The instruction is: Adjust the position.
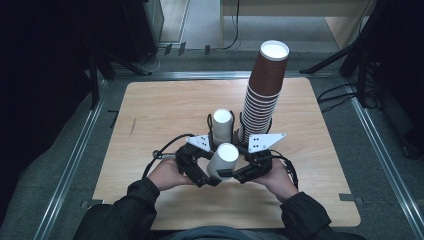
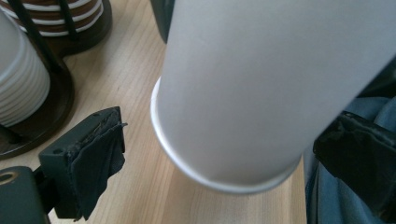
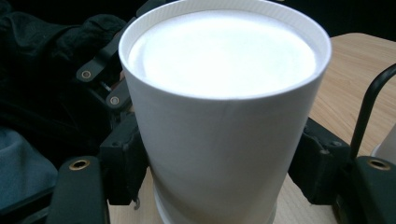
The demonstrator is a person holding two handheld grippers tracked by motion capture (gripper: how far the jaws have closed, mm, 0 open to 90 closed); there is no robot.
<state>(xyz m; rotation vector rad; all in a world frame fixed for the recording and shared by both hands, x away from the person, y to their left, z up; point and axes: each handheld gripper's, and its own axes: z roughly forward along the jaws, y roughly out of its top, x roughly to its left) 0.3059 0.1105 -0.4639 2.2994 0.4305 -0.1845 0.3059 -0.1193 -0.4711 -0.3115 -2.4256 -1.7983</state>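
A white paper cup [image 1: 223, 161] [image 2: 243, 93] [image 3: 219, 140] hangs bottom-up and a little tilted over the near middle of the wooden table [image 1: 165, 115]. My right gripper [image 1: 231, 174] [image 3: 222, 161] is shut on it, one black jaw pressing each side of its lower wall. From the other side my left gripper [image 1: 212, 179] [image 2: 224, 144] stands open around the cup near its rim. Its left pad [image 2: 95, 163] is clear of the cup wall. In the left gripper view the far pad is partly hidden behind the cup.
Just beyond the grippers a short stack of white cups [image 1: 223, 125] [image 2: 18, 88] sits in a black wire holder [image 2: 46, 116]. A tall, leaning stack of brown cups [image 1: 265, 90] [image 2: 65, 14] stands to its right. The person's dark sleeves come in at the bottom.
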